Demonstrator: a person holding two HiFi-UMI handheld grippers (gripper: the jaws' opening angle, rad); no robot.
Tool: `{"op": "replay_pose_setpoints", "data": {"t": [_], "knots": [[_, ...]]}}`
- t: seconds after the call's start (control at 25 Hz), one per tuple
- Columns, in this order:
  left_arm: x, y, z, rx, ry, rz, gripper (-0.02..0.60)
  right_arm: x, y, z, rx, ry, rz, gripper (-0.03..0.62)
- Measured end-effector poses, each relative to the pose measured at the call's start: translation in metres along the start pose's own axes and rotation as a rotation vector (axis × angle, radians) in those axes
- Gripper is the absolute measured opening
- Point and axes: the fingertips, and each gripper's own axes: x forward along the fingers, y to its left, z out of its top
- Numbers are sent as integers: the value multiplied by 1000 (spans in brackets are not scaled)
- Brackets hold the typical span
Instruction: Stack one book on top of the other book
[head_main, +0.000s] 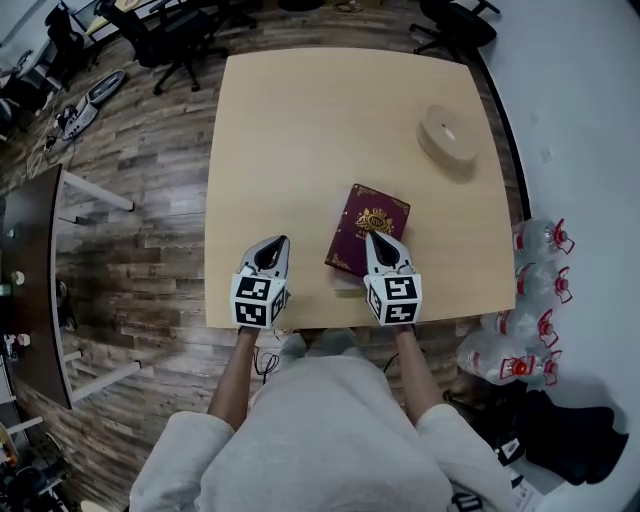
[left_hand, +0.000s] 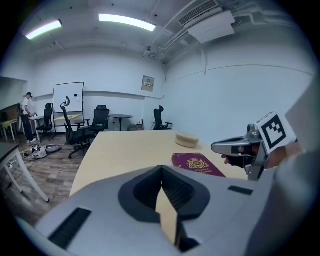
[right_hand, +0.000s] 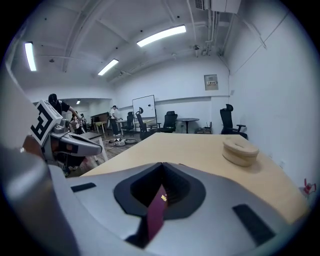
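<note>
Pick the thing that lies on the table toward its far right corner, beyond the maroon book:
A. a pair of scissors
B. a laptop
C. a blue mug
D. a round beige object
D: a round beige object lies on the table beyond the maroon book; no mug, laptop or scissors shows.

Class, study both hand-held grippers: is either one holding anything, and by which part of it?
Nothing is held. The left hand-held gripper and right hand-held gripper are both shut and empty; the maroon book lies flat on the table.

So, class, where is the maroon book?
In the head view the maroon book lies near the table's front edge, right of centre, partly under the right gripper.
</note>
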Motion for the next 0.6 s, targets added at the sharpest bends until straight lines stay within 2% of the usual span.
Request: {"op": "replay_pose_setpoints", "data": {"t": [0.28,0.6], "knots": [[-20,14,16,23,-49,37,8,-7,10,36,-32,-88,25,3],[-38,23,36,32,-115,66,8,-19,17,60,-91,-143,35,3]]}}
